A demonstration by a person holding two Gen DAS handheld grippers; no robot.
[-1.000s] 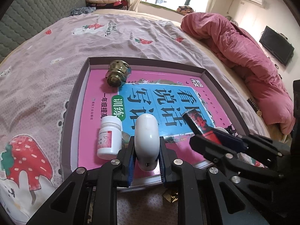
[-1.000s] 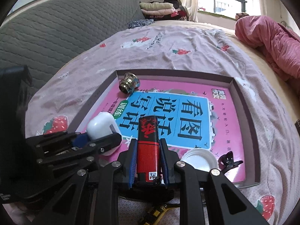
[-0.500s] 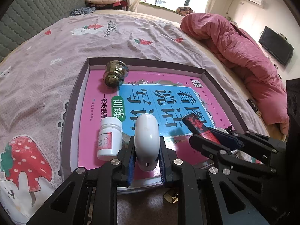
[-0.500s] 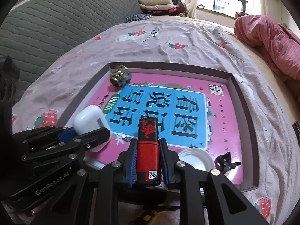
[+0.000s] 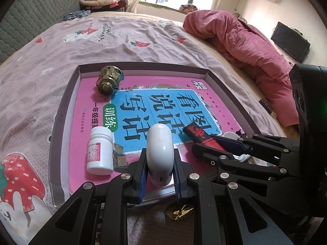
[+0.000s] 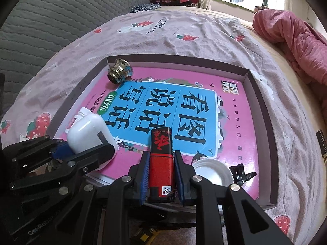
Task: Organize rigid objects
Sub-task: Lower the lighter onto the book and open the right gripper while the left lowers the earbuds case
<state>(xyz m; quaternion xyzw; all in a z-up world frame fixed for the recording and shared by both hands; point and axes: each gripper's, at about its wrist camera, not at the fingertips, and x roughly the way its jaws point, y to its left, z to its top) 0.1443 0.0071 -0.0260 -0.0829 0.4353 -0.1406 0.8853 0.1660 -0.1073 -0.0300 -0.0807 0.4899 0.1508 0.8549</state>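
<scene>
On the bed, a shallow tray [image 5: 61,122] holds a pink and blue book [image 5: 163,106] that fills most of it. The left gripper [image 5: 159,175] is pinching a white earbud case [image 5: 160,153], held over the tray's near edge. The right gripper [image 6: 161,180] is clamped on a red and black lighter [image 6: 161,157], also above the near edge. From the white case, a white pill bottle [image 5: 100,151] stands just beside it at nine o'clock, and a brass knob [image 5: 109,80] lies on its side at eleven o'clock in the far corner. From the lighter, a white lid [image 6: 212,172] rests at three o'clock, with what looks like a small black hair clip [image 6: 242,172] just beyond it; that part is hard to read.
</scene>
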